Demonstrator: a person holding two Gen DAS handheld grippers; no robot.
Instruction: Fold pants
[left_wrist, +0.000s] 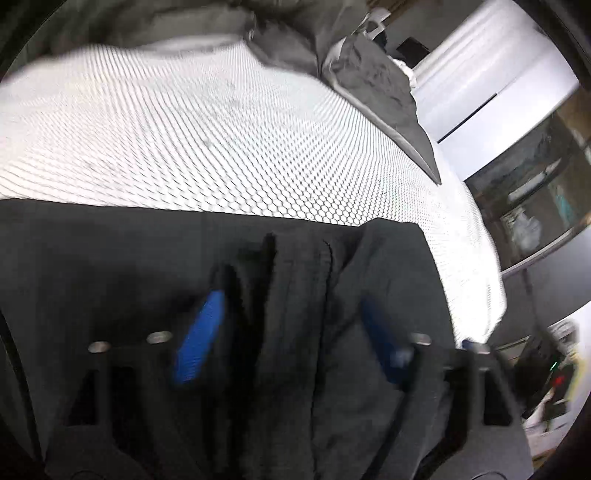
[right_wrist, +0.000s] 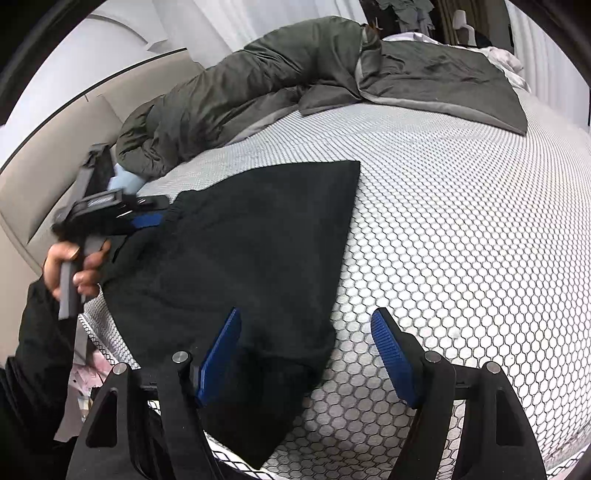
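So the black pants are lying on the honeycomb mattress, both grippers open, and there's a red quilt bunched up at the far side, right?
Not quite: the quilt is dark olive-grey, not red, as the right wrist view shows. The rest stands: the black pants lie on the honeycomb mattress, and the left gripper and right gripper both have their jaws apart.

Bed: your work surface is a bed (right_wrist: 461, 221) covered in a white sheet printed with a dark honeycomb pattern.
Pants: the black pants (right_wrist: 251, 251) lie directly on it at your near edge, one end hanging slightly over that edge.
Duvet: a dark grey-green duvet (right_wrist: 258, 81) is bunched along the far edge, running from the headboard side across to the far corner.
Pillow: you can see a pale blue corner (right_wrist: 123, 177) peeking from under the duvet, by the headboard.
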